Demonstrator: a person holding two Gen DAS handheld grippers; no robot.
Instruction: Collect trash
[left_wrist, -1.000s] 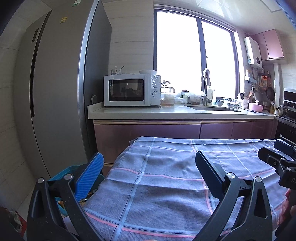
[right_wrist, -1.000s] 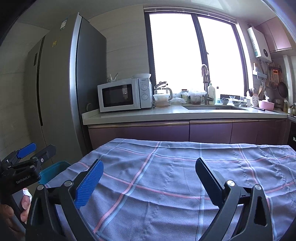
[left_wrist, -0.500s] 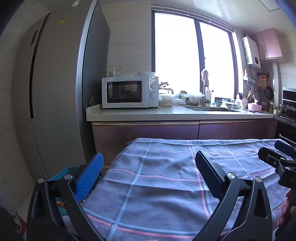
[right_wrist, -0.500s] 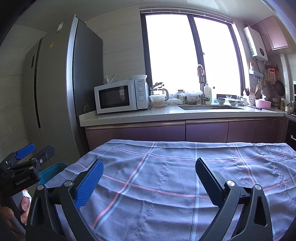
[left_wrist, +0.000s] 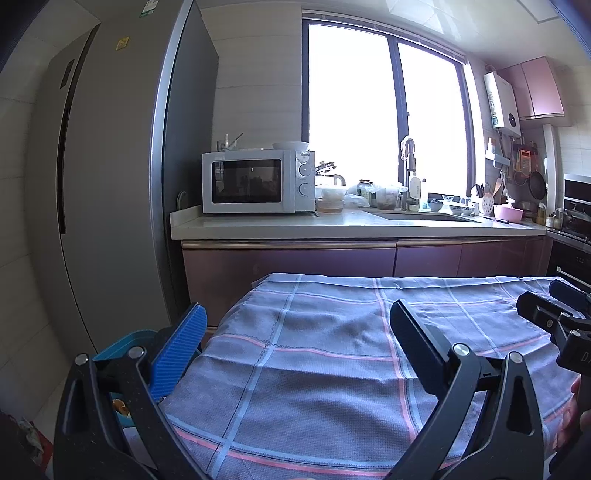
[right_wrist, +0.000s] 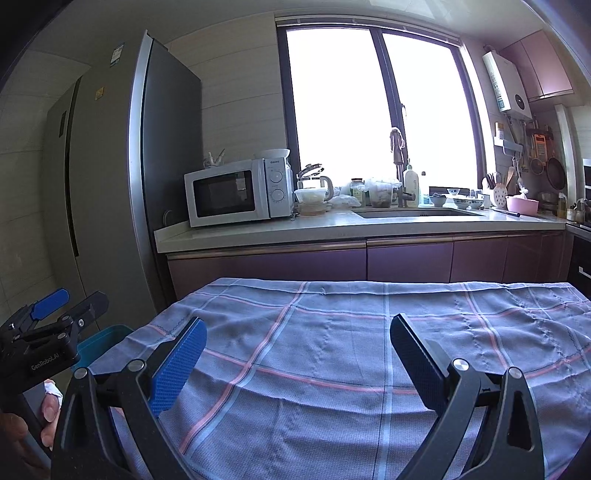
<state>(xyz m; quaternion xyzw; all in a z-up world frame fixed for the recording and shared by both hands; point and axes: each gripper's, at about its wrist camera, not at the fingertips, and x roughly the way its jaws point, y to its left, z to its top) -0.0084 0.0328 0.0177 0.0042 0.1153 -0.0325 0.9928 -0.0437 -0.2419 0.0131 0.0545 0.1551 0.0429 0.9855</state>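
left wrist view: the left gripper (left_wrist: 299, 343) is held level and pointing straight ahead over the tabletop, which is covered by a plaid cloth (left_wrist: 332, 354). jaws are spread wide with nothing between them. the cloth between and ahead of the jaws is bare, no loose trash on it that i can see. just outside the blue-padded jaw, down off the tabletop's edge, sits a blue bin (left_wrist: 122, 341) with some scraps inside, hard to tell what. off past the black jaw, the right gripper (left_wrist: 554, 314) pokes in from the edge, with fingertips (left_wrist: 570, 417) wrapped on its handle. straight ahead beyond the cloth is the kitchen counter with a microwave (left_wrist: 258, 181).

right wrist view: the right gripper (right_wrist: 297, 345) is in about the same pose, level, aimed forward across the cloth (right_wrist: 351, 332), jaws spread wide and empty. outside its blue jaw the left gripper (right_wrist: 61, 310) hovers beside the tabletop, jaws apart too, a hand (right_wrist: 22, 428) gripping its handle low in the corner. the blue bin (right_wrist: 105, 341) is just under and behind that gripper, by the fridge (right_wrist: 110, 177).
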